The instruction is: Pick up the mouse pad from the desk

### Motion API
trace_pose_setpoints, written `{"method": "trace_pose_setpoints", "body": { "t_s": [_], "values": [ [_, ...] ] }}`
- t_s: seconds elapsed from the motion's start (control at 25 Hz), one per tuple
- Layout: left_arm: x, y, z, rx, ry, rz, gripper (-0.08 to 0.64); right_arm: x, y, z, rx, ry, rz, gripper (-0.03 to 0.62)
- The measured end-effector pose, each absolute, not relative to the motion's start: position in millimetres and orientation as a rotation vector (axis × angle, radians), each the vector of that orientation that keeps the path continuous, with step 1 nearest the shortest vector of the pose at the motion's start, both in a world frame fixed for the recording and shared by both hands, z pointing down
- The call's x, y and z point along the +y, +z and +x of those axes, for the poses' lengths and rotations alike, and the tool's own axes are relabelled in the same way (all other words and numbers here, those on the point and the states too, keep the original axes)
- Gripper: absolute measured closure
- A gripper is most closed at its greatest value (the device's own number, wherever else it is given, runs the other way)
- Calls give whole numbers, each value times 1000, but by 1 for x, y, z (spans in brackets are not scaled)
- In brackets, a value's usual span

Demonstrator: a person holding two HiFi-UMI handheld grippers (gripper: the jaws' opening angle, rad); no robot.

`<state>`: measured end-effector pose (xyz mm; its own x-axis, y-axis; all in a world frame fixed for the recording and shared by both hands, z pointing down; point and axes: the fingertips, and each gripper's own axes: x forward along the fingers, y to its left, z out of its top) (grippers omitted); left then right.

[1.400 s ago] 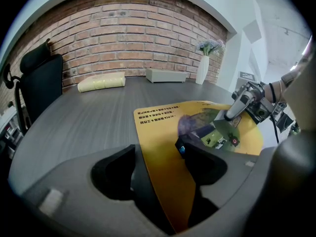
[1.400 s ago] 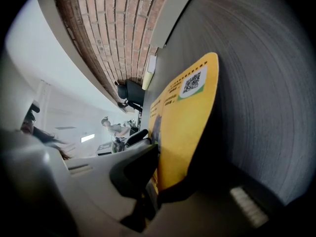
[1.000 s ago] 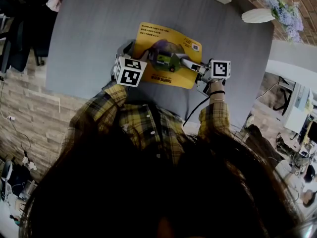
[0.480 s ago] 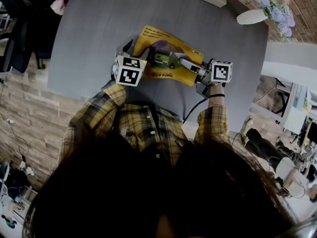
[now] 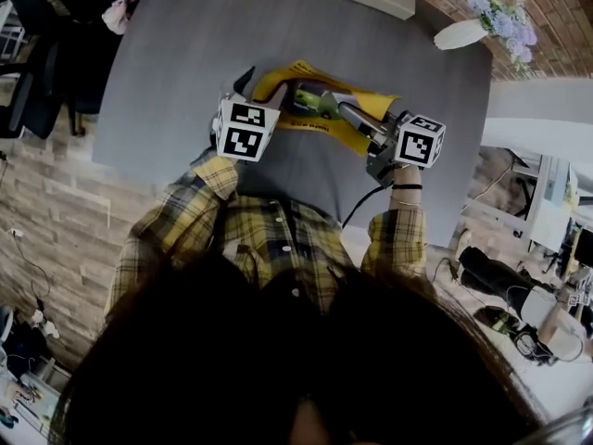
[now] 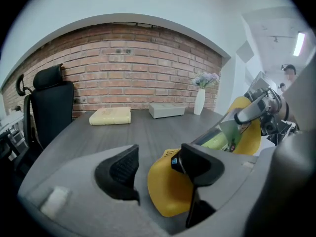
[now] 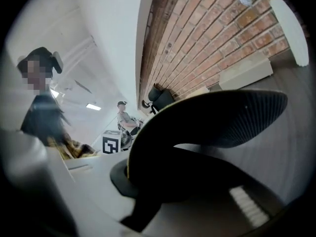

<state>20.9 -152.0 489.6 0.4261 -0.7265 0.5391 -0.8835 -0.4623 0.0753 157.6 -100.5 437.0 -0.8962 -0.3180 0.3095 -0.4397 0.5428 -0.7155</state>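
Lay flat on the table [image 5: 167, 54] a second back, then got peeled up, so the mouse pad [image 5: 283, 82] was bowed and mostly clear of the surface, near the middle of the near edge. Judged the pick-up nearly done: lifted, not yet carried clear.

Right gripper [image 5: 324, 102] had reached across the pad. In its own view the fingers were clamped on the pad, with the ribbed black underside curling up over them. Judged to be doing the real holding.

Left gripper [image 6: 155, 163] sat at the pad's left corner. Fingers were apart, the yellow corner curled between them, pressed against the right-hand finger [image 6: 197, 164] with a visible gap to the left-hand finger [image 6: 121, 169]. Looked like support, not a clamp.

Long axis ran left to right, roughly parallel to the near edge, from the left gripper across to the right one. Arched up in the middle, no longer flat. Printed yellow face was turned up and toward the head camera, black backing down and toward the right gripper's camera. From the left gripper view, rose from the held corner up toward the right side.

Risk as judged: a floppy sheet held firmly on one side only could sag or slip at the left corner.
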Motion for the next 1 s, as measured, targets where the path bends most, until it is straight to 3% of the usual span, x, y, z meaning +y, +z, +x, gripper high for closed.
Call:
{"method": "trace_pose_setpoints", "body": {
  "t_s": [1.0],
  "values": [
    [-137,362,46,-1397,324,2582,304,-95,311,199,-2631,255,1464,578]
  ]
}}
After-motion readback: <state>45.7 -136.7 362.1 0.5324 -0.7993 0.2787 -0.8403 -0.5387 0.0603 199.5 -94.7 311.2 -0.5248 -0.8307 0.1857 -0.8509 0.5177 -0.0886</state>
